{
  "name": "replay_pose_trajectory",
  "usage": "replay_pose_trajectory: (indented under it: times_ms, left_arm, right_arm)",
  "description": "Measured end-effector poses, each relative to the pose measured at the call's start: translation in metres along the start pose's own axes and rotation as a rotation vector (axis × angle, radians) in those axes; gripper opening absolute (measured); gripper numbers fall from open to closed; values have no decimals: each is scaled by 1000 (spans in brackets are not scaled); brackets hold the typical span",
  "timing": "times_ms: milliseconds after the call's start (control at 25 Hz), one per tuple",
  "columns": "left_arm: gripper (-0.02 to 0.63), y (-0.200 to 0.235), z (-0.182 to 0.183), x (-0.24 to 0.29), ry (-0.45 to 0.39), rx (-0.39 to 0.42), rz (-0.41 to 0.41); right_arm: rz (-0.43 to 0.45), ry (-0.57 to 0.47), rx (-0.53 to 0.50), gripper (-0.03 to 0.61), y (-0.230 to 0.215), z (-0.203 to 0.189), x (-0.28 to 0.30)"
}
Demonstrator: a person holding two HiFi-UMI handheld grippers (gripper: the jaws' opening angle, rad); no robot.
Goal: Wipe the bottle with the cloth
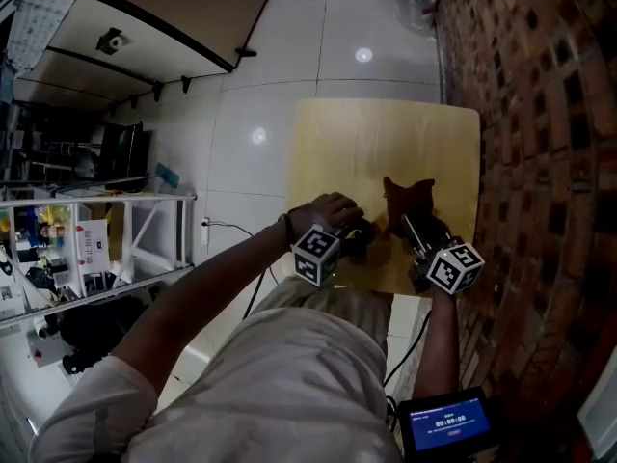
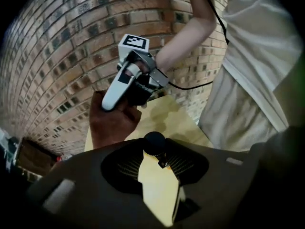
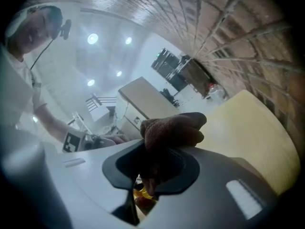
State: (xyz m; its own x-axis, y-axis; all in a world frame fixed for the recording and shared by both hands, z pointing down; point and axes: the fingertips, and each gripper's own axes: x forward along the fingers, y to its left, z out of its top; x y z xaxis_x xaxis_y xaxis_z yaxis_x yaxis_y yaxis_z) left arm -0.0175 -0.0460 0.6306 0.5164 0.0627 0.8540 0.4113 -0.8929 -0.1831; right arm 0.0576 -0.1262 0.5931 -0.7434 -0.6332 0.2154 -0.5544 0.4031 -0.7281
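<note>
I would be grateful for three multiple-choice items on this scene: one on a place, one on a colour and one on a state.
1. Where is the cloth?
A. spread flat on the table
B. between the jaws of the right gripper
C. on the floor

2. What colour is the cloth?
A. white
B. blue
C. brown

3. How does the left gripper stand?
A. closed on the bottle
B. wide open and empty
C. lying on the table

Answers:
1 B: the cloth bunches out from between that gripper's jaws.
2 C: it shows brown in every view.
3 A: its jaws sit either side of the dark-capped bottle.
</note>
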Motion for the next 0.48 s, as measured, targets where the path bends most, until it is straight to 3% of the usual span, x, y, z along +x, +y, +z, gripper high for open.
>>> replay_pose_trajectory:
  times_ms: [160, 240, 400, 480]
  left_arm:
    - [163, -7, -4, -1, 22, 70, -4]
    - [163, -7, -3, 0, 30, 76, -1]
    - [163, -4, -3, 0, 40, 66, 18]
    - [163, -4, -4, 1, 36, 65, 21]
  right_arm:
    - [92, 216, -71, 66, 18, -43, 27]
    - [91, 300, -69, 66, 14, -71, 37]
    - [7, 269, 47, 66, -16, -89, 49]
    - [-64, 285, 56, 66, -38, -98, 52]
